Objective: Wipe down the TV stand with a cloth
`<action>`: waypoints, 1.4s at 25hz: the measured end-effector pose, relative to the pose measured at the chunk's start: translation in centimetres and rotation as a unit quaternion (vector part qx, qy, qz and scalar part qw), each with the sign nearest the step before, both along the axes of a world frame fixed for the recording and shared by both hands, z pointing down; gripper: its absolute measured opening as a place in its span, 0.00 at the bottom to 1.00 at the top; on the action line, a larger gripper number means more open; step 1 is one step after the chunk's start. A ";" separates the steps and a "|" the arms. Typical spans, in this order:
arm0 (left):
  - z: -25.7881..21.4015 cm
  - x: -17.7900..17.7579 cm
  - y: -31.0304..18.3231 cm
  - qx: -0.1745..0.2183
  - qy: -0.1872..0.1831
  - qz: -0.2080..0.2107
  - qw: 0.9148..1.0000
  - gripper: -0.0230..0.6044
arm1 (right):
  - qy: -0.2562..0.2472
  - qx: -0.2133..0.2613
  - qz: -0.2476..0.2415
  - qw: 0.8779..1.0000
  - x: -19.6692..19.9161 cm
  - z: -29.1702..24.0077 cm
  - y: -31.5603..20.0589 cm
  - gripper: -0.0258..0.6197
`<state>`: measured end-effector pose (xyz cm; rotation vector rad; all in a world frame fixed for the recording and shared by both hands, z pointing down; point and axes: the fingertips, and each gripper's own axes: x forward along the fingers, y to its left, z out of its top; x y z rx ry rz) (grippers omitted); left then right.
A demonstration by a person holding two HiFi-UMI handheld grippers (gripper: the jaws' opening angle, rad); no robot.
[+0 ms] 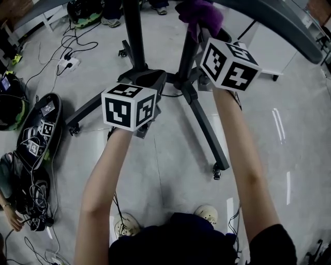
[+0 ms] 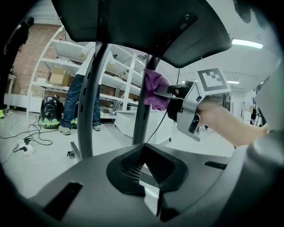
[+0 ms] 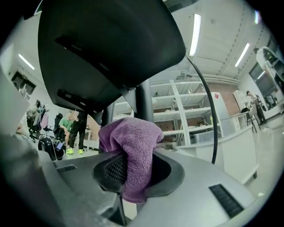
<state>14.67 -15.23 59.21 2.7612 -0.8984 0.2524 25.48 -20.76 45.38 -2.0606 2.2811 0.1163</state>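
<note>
The TV stand has two dark upright poles (image 1: 132, 31) and splayed legs (image 1: 207, 129) on casters, standing on a grey floor. A purple cloth (image 1: 199, 15) is pressed against the right pole (image 1: 187, 52), with my right gripper (image 1: 206, 32) shut on it. In the right gripper view the cloth (image 3: 133, 150) hangs bunched between the jaws of the right gripper (image 3: 133, 177), right in front of the pole (image 3: 144, 102). My left gripper (image 1: 150, 85) hovers lower, near the stand's base hub, shut with nothing in it. The left gripper view shows its closed jaws meeting at the left gripper (image 2: 144, 170), and beyond them the cloth (image 2: 155, 91) on the pole (image 2: 141, 119).
Cables and a power strip (image 1: 70, 63) lie on the floor at the back left. An open black case (image 1: 39, 132) with gear sits at the left. A white table (image 1: 269, 52) stands at the right. A person in jeans (image 2: 80, 102) stands by white shelving (image 2: 57, 66).
</note>
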 end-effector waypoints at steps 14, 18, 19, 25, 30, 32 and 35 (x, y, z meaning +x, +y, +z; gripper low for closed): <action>2.8 0.4 0.0 -0.014 -0.016 0.008 1.000 0.04 | -0.030 -0.088 0.008 0.996 1.0 10.2 -1.0 0.18; 3.6 0.5 -0.1 -0.019 -0.021 0.008 1.000 0.04 | -0.030 -0.123 0.011 0.992 1.1 14.1 -1.5 0.18; 3.9 0.4 -0.2 -0.021 -0.022 0.007 1.000 0.04 | -0.031 -0.130 0.013 0.991 1.2 15.1 -1.6 0.18; 5.5 0.4 -0.4 -0.030 -0.028 0.008 0.999 0.04 | -0.041 -0.163 0.023 0.986 1.6 19.5 -1.9 0.18; 6.7 0.7 -0.4 -0.034 -0.033 0.013 0.999 0.04 | -0.049 -0.197 0.028 0.979 1.7 23.5 -2.0 0.18; 7.1 0.6 -0.5 -0.037 -0.035 0.010 0.999 0.04 | -0.056 -0.214 0.028 0.975 1.8 25.2 -2.1 0.18; 7.6 0.3 -0.8 -0.045 -0.034 0.005 0.998 0.04 | -0.067 -0.244 0.030 0.967 2.1 27.7 -2.1 0.18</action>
